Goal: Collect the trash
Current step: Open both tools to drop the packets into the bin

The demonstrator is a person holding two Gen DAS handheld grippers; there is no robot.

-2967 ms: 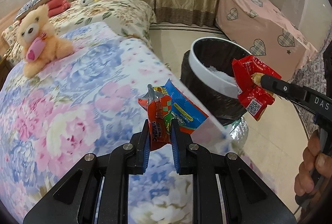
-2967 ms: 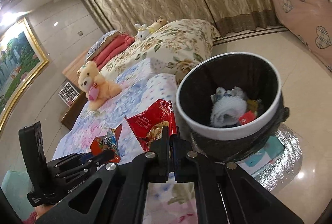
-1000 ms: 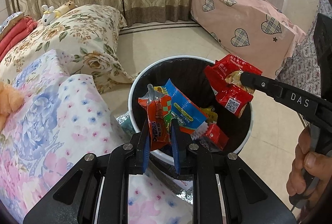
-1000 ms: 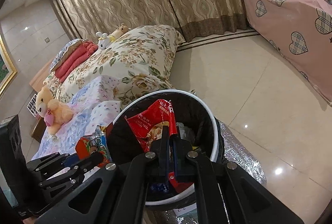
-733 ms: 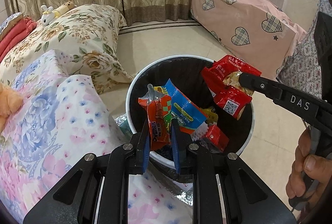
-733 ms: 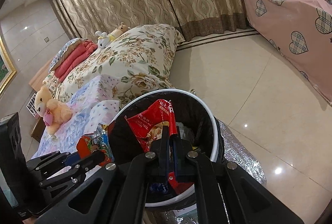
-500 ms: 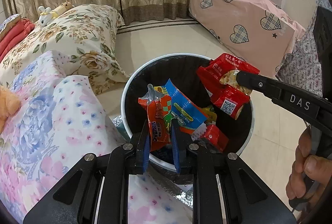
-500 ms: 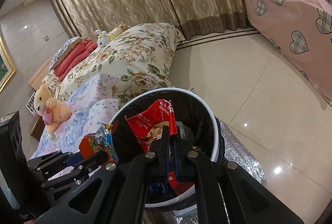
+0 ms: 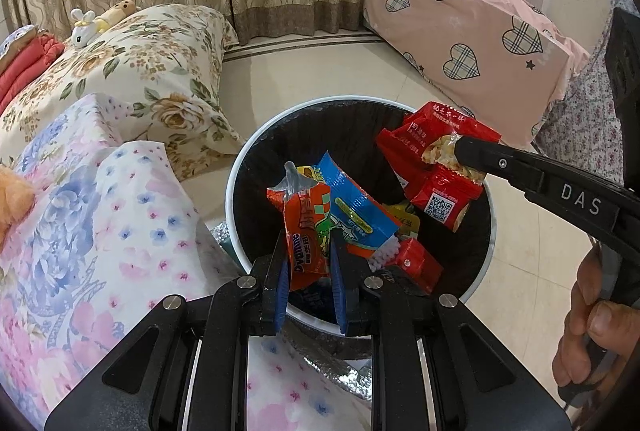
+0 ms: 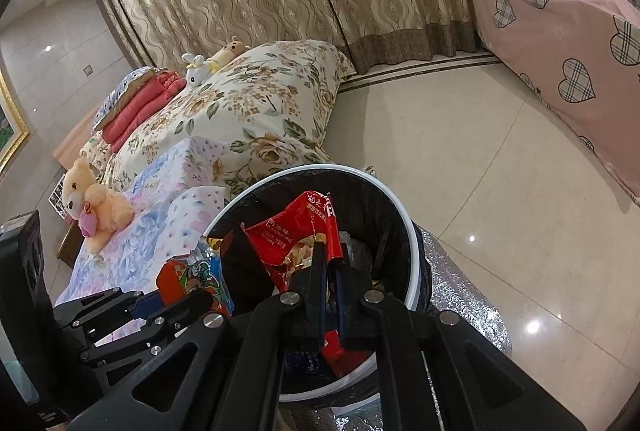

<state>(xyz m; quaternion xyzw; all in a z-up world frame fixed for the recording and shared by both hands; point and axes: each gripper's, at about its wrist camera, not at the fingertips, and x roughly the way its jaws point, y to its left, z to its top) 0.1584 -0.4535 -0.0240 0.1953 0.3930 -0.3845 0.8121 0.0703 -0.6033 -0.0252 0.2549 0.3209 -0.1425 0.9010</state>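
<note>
The left gripper point(image 9: 307, 263) pinches an orange-and-blue wrapper point(image 9: 320, 219) between its nearly closed blue pads, holding it over the bin point(image 9: 256, 167) at the 7 o'clock side of the white rim. The right gripper point(image 10: 328, 263) is clamped tight on a red packet point(image 10: 296, 231), which hangs over the bin's 2 o'clock side in the left view. More wrappers lie inside the black liner, and the bed point(image 9: 100, 211) lies at the bin's 9 o'clock.
</note>
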